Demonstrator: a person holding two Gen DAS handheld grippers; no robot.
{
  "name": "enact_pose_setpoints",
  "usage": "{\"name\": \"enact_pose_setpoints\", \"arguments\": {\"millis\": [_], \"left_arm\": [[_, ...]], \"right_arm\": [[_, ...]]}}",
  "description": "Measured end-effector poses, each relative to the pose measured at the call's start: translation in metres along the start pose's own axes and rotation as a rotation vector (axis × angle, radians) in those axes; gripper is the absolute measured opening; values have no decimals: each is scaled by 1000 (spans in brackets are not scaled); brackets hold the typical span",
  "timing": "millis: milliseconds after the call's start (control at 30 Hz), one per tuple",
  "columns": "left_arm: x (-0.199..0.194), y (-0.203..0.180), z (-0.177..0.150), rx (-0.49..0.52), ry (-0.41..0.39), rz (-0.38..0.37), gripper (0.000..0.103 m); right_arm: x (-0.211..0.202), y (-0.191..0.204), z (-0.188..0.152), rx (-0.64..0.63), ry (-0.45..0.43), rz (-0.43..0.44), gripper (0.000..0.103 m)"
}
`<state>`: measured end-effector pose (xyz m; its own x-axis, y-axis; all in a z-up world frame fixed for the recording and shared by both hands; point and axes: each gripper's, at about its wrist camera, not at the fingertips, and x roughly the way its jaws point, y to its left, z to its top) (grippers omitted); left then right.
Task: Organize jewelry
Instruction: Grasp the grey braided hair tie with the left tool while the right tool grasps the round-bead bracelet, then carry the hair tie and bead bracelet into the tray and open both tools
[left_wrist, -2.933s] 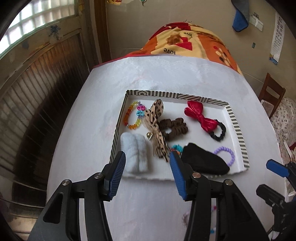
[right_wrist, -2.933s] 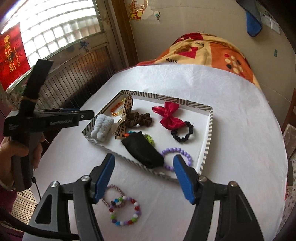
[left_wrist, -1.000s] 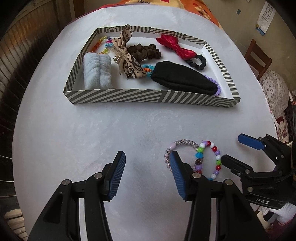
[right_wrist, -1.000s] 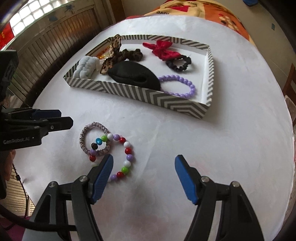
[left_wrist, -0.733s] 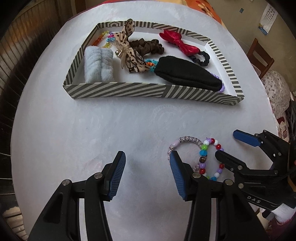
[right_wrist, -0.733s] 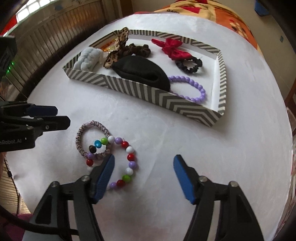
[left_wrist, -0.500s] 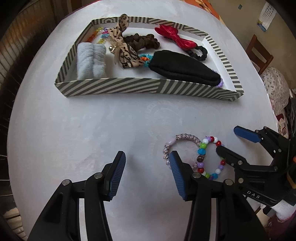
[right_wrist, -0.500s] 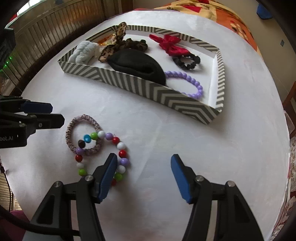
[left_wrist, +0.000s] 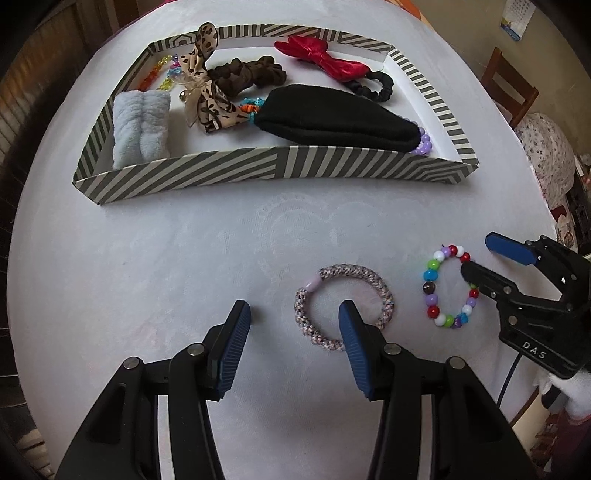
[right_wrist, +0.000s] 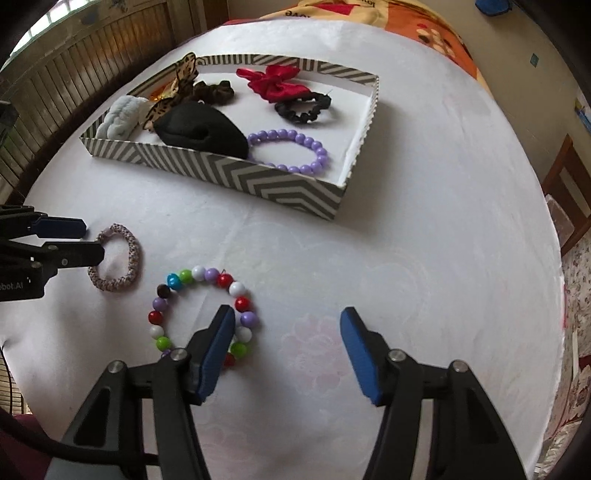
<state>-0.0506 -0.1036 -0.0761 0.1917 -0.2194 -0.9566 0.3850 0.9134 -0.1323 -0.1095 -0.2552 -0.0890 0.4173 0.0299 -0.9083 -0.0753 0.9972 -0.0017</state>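
A braided pink-grey bracelet (left_wrist: 373, 278) and a multicoloured bead bracelet (left_wrist: 430, 286) lie apart on the white tablecloth. My left gripper (left_wrist: 293, 319) is open; its right finger stands inside the braided ring, the left finger outside it. My right gripper (right_wrist: 286, 323) is open; its left finger stands inside the bead bracelet (right_wrist: 195, 275), the right finger well outside. The striped tray (left_wrist: 280, 168) behind holds hair ties, bows, a black pouch and a purple bead bracelet (right_wrist: 291, 138).
The tray (right_wrist: 258, 181) sits toward the far side of the round table. A wooden chair (left_wrist: 511, 86) stands at the right, a slatted wooden wall (right_wrist: 85, 62) at the left. The table edge runs close behind both grippers.
Both grippers have come down and forward onto the two bracelets. The bracelets overlapped before and now lie apart, the bead one further right.
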Motion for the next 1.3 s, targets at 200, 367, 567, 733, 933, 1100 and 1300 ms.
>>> {"name": "enact_pose_setpoints", "arguments": {"millis": [200, 367, 567, 733, 933, 1100, 1300], "left_arm": [[1, 1, 0, -1, -19, 9, 0], [-5, 13, -2, -43, -23, -52, 0], [-37, 23, 4, -64, -93, -84, 0], [-66, 27, 21, -68, -173, -83, 0], [-84, 35, 55, -78, -242, -42, 0], [-87, 41, 78, -88, -273, -12, 0], [-75, 39, 105, -103, -267, -4, 0]], "right_arm": [[-1, 9, 0, -71, -25, -10, 10], [-11, 10, 2, -87, -52, 36, 9], [-45, 6, 17, -59, -124, 97, 9], [-71, 0, 31, -37, -177, 126, 9], [-97, -8, 58, -30, -243, 125, 9], [-100, -16, 85, -34, -269, 102, 9], [-81, -35, 126, -34, -258, 71, 9]]}}
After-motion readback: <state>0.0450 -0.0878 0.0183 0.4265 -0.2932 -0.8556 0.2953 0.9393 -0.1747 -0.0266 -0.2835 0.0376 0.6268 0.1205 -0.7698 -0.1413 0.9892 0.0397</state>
